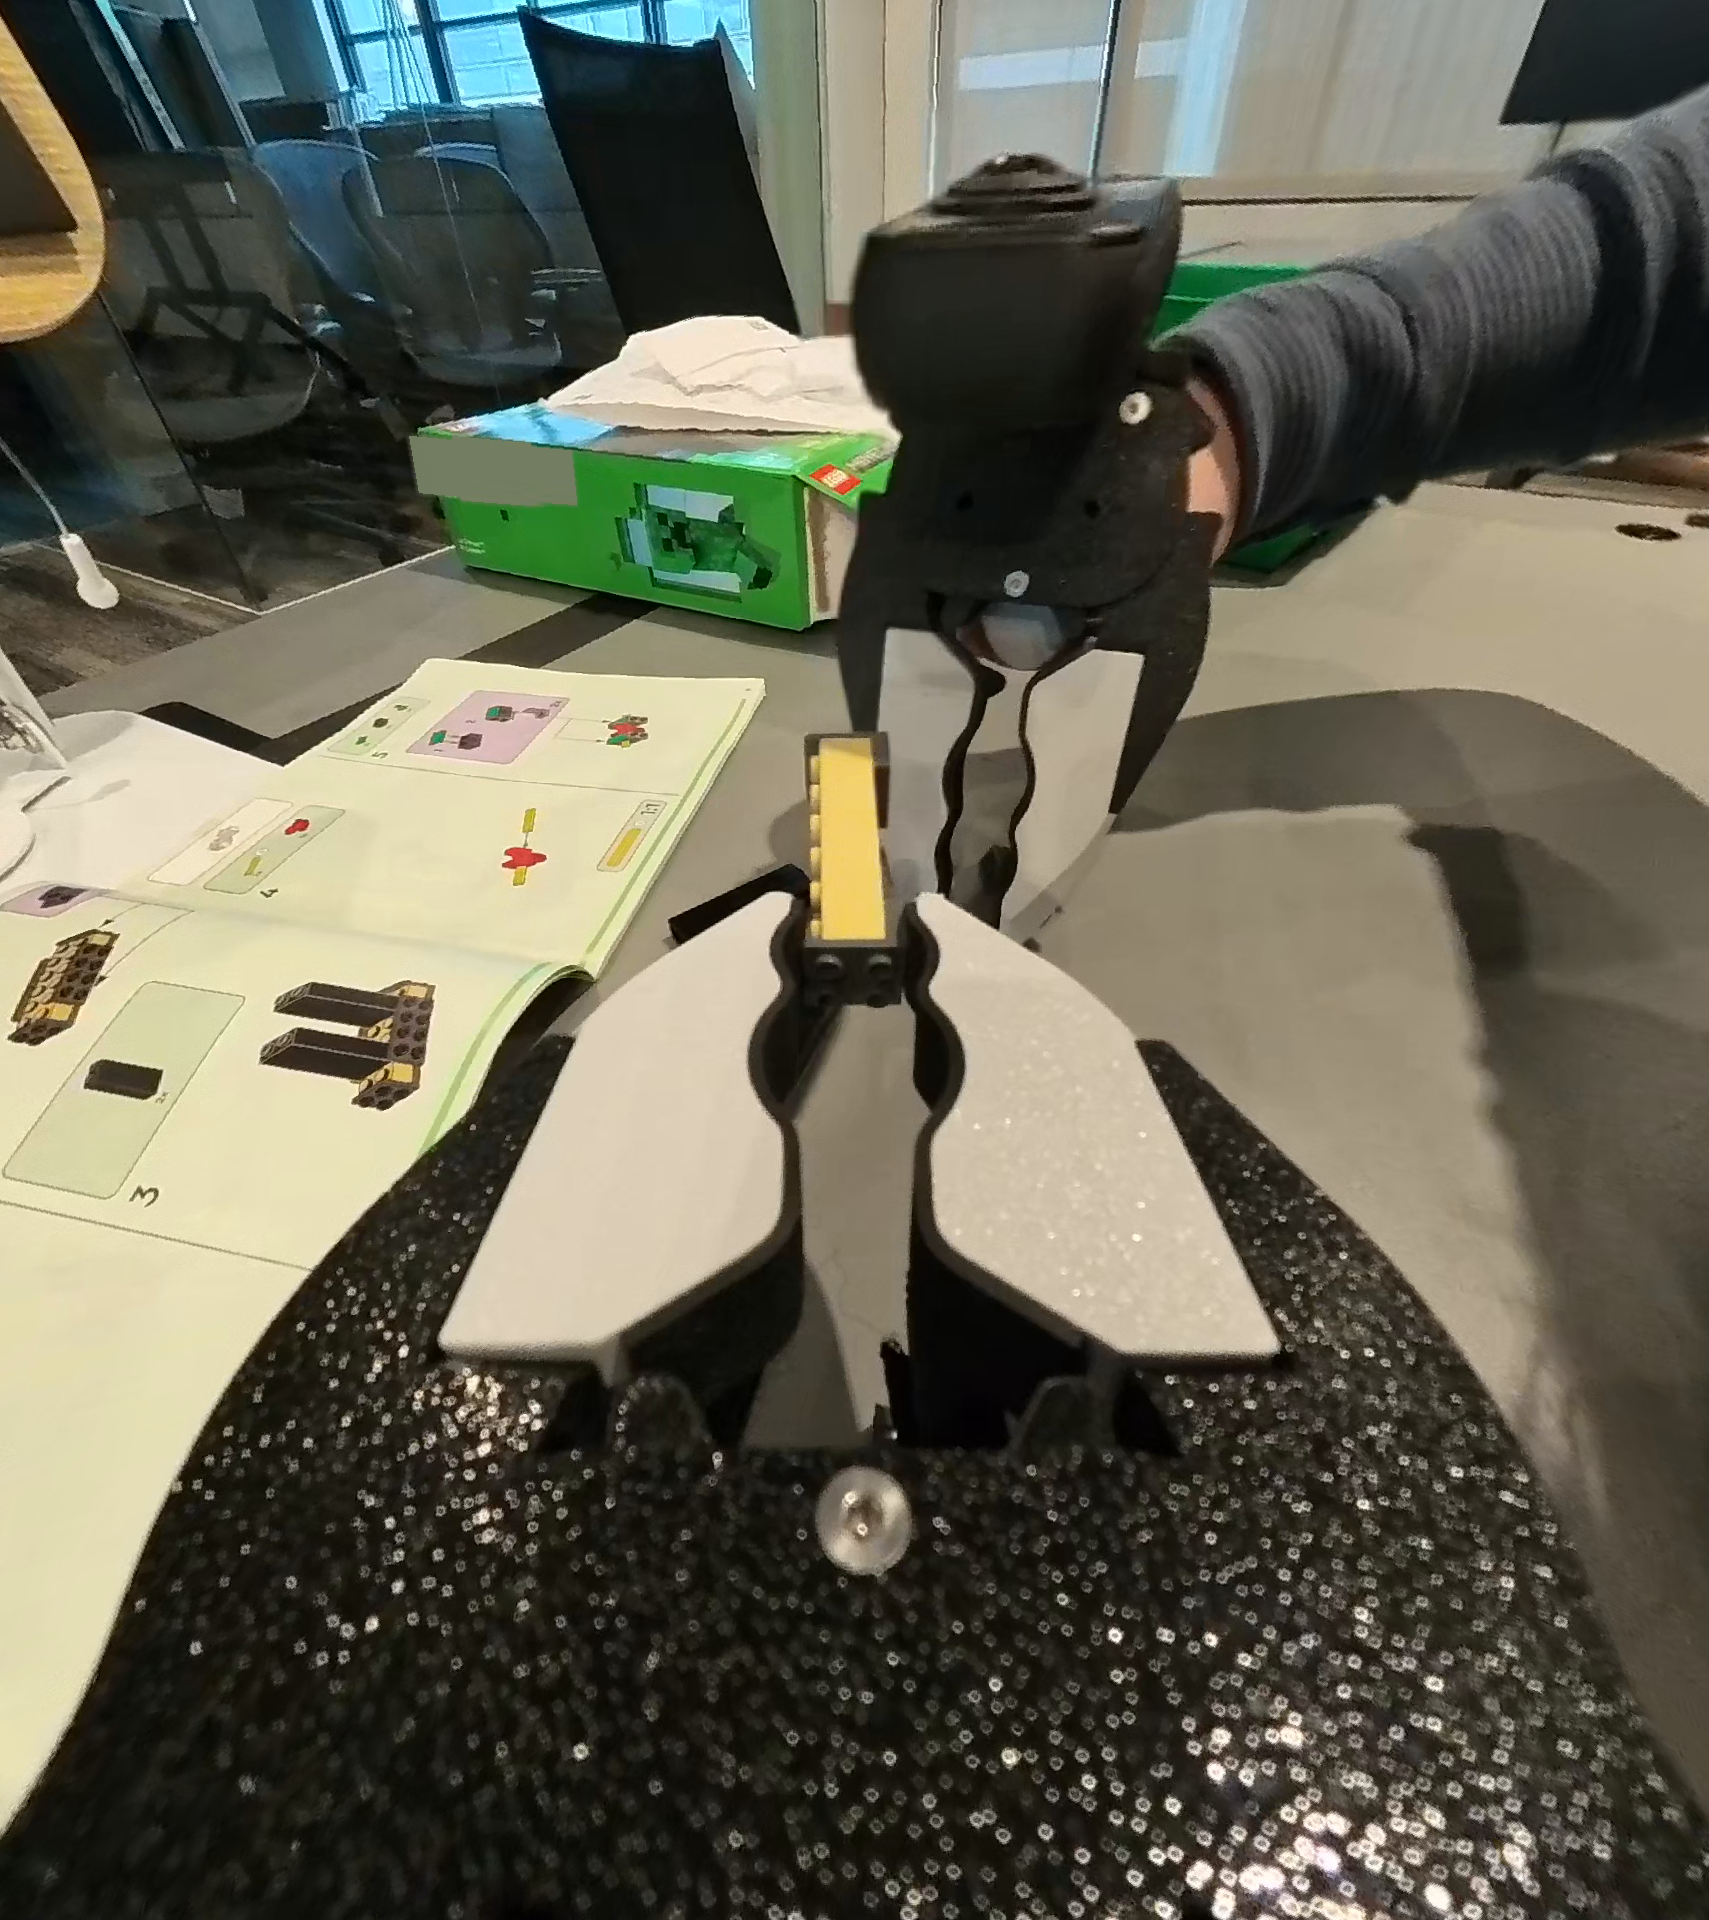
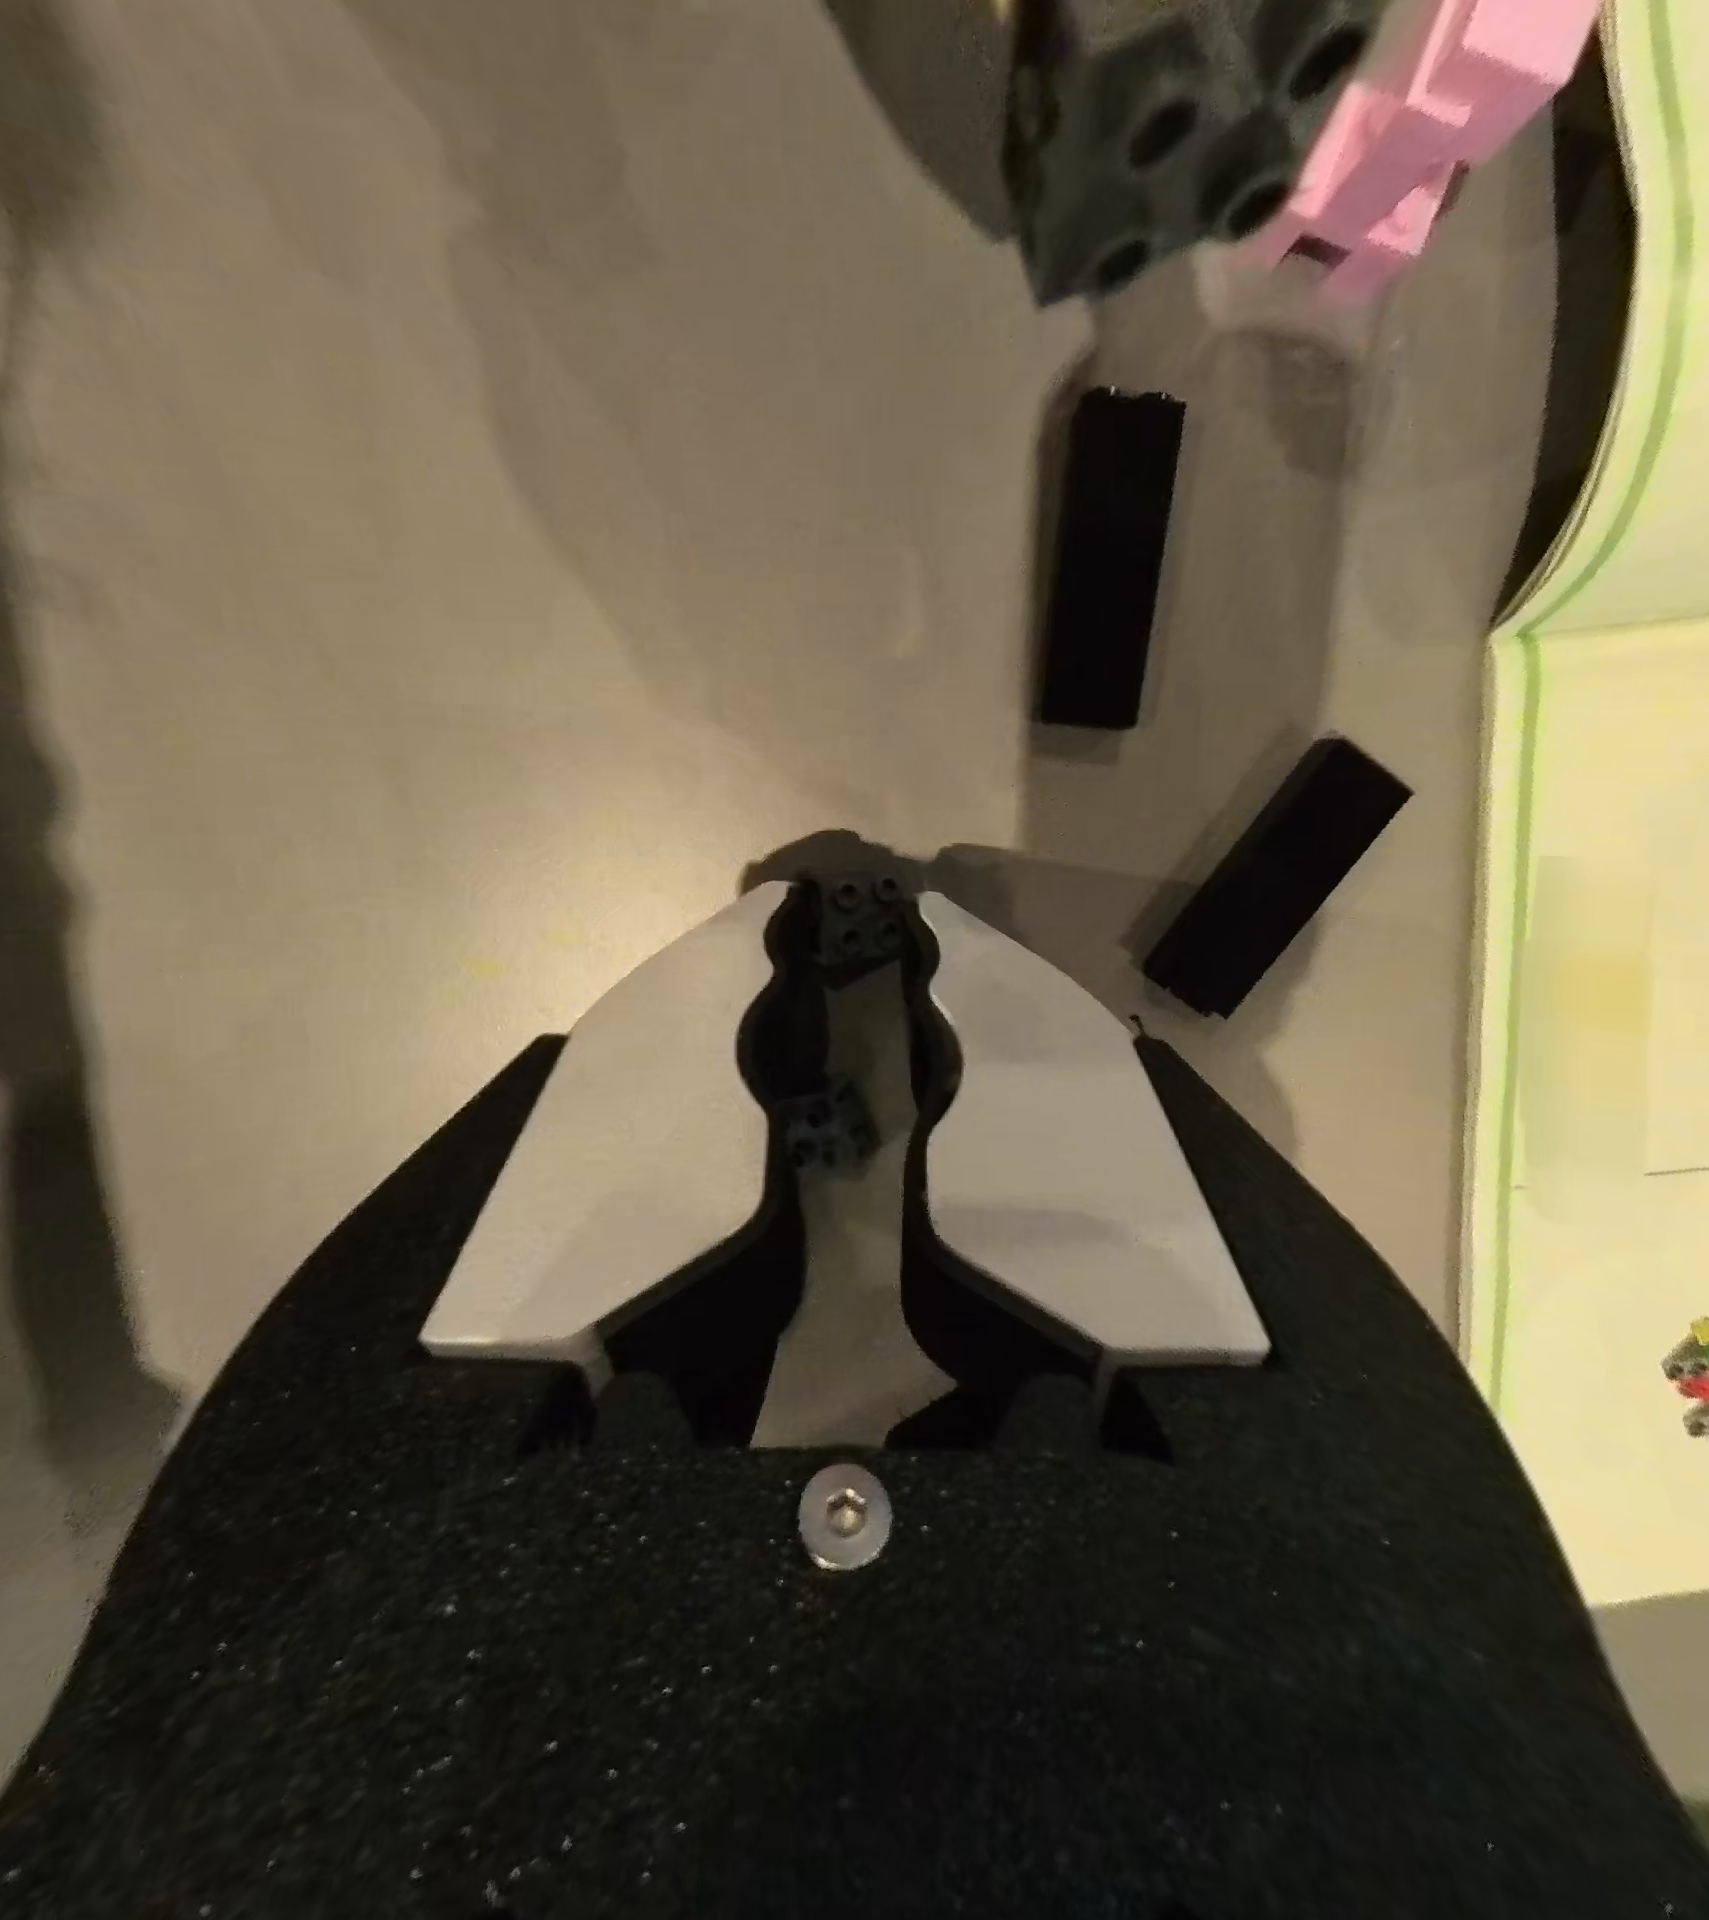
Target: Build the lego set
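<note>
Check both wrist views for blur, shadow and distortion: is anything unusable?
Left wrist view: sharp on the yellow-and-black brick assembly; the right gripper is slightly soft, and fisheye bends the instruction booklet. Right wrist view: soft overall, a warm cast, heavy shadows left, the pink piece motion-blurred; the small black brick is readable.

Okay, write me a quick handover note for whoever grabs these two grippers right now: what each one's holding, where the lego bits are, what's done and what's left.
Left gripper: shut on the black-and-yellow assembly, held above the table.
Right gripper: shut on a small black brick, low over the grey table.
Loose parts: two long black bricks, one ahead of the right gripper, the other angled beside the instruction booklet.
The booklet lies open left of the work; the green box sits behind it.
Done: yellow and black pieces joined.
Left: probably adding the small brick and both long black bricks; check the booklet.
</note>
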Demonstrator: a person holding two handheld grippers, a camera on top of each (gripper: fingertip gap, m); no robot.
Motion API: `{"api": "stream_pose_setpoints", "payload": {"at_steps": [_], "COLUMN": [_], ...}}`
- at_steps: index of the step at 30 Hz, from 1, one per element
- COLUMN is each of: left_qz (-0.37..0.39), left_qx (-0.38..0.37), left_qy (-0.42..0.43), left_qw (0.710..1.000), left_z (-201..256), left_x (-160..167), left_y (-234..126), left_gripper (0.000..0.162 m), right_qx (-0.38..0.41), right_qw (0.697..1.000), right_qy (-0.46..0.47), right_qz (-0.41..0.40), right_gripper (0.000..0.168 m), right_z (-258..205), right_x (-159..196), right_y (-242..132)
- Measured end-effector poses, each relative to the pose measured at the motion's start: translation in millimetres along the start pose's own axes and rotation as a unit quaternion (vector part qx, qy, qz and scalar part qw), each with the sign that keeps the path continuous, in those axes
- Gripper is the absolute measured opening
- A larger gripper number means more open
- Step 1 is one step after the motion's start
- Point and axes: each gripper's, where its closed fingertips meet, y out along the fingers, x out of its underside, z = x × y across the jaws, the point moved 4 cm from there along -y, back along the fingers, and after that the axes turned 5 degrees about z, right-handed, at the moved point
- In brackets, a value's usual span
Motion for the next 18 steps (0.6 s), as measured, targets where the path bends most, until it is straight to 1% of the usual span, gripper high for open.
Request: {"api": "stream_pose_setpoints", "payload": {"at_steps": [5, 9, 11, 15, 18], "left_qz": [-0.001, -0.007, -0.01, -0.015, -0.019], "left_qx": [-0.004, -0.013, -0.019, -0.026, -0.026], "left_qy": [-0.001, -0.004, -0.01, -0.023, -0.026], "left_qw": [1.0, 1.0, 1.0, 0.999, 0.999], "left_z": [-0.7, -3.1, -5.4, -8.5, -8.5], "left_x": [0.0, 1.7, 3.3, 5.9, 7.6], "left_y": [-0.2, -0.4, -0.6, -0.7, 0.1], "left_gripper": [0.017, 0.017, 0.017, 0.017, 0.017], "right_qx": [0.045, 0.116, 0.162, 0.252, 0.281], "right_qw": [0.998, 0.989, 0.98, 0.952, 0.937], "right_qy": [-0.011, -0.036, -0.064, -0.151, -0.193], "right_qz": [0.032, 0.082, 0.094, 0.084, 0.08], "right_gripper": [0.016, 0.016, 0.016, 0.016, 0.016], "right_z": [1.9, 7.2, 8.8, 4.2, -0.8], "right_x": [-1.7, -12.2, -17.6, -27.7, -31.8], "right_y": [-4.1, -16.5, -23.7, -33.0, -35.1]}}
